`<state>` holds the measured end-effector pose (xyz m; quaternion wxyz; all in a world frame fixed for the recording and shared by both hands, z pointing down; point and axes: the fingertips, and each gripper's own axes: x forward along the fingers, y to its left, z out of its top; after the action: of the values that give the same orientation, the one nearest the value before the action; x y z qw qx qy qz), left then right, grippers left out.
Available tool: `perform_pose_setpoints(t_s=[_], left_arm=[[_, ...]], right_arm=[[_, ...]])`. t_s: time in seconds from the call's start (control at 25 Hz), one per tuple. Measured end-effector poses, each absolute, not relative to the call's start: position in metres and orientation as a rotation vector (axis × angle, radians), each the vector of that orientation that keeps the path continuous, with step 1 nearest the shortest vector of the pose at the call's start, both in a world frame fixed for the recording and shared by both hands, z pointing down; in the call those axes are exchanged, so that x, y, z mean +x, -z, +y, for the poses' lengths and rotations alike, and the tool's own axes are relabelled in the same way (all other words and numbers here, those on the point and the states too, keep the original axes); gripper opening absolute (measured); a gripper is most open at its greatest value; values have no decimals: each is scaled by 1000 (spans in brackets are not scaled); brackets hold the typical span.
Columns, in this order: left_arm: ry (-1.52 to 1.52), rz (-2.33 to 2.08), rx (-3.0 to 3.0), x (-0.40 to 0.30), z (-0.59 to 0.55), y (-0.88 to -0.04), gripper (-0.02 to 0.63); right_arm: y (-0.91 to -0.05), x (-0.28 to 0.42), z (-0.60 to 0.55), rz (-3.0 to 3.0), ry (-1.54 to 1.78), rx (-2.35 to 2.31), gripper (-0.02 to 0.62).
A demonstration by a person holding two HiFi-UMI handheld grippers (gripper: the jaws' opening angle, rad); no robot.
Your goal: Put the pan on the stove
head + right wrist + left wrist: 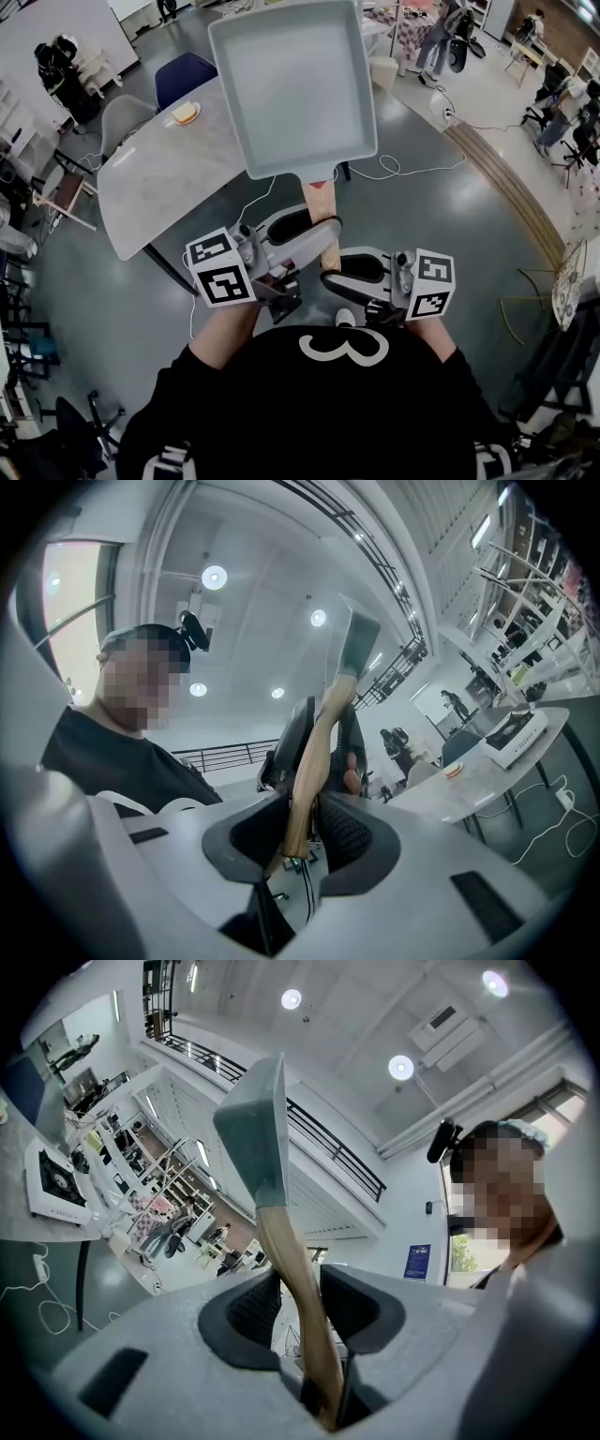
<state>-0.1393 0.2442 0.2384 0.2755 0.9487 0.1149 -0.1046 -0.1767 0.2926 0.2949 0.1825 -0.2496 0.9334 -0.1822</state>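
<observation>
- left gripper: fingers narrow, clamped on the wooden handle. The handle runs deep between them towards the gripper body.
- right gripper: fingers also narrow, pinching the same handle near its free end.
- Head view: both grippers sit side by side just in front of the person's chest, left one higher up the handle, right one just below it.
- grey square pan: in the air, held up only by its handle. Its open face is turned to the head camera and the handle points back down at the person.
- The pan rests on nothing. In the head view it overlaps the far end of the pale stone-look surface.
- white single-burner stove: flat on that surface, well apart from the pan. It shows in both gripper views; in the head view I can't make it out.
- small round orange-topped item: on the surface near its far corner.
- dark blue chair and light grey chair: beside the surface's far edge.
- white cable: loose on the grey floor.
</observation>
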Motion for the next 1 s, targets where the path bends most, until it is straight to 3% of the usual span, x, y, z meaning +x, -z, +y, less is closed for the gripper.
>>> perform_pose_setpoints(t_s=[0.28, 0.6, 1.0], left_arm=[[281, 272, 2539, -42, 206, -238, 140], [290, 241, 2523, 3, 187, -243, 141], [305, 244, 2525, 4, 187, -244, 141]], right_arm=[[-293, -79, 256, 2637, 537, -668, 84], [-297, -33, 240, 2640, 558, -645, 84], [-298, -31, 240, 2656, 545, -649, 86]])
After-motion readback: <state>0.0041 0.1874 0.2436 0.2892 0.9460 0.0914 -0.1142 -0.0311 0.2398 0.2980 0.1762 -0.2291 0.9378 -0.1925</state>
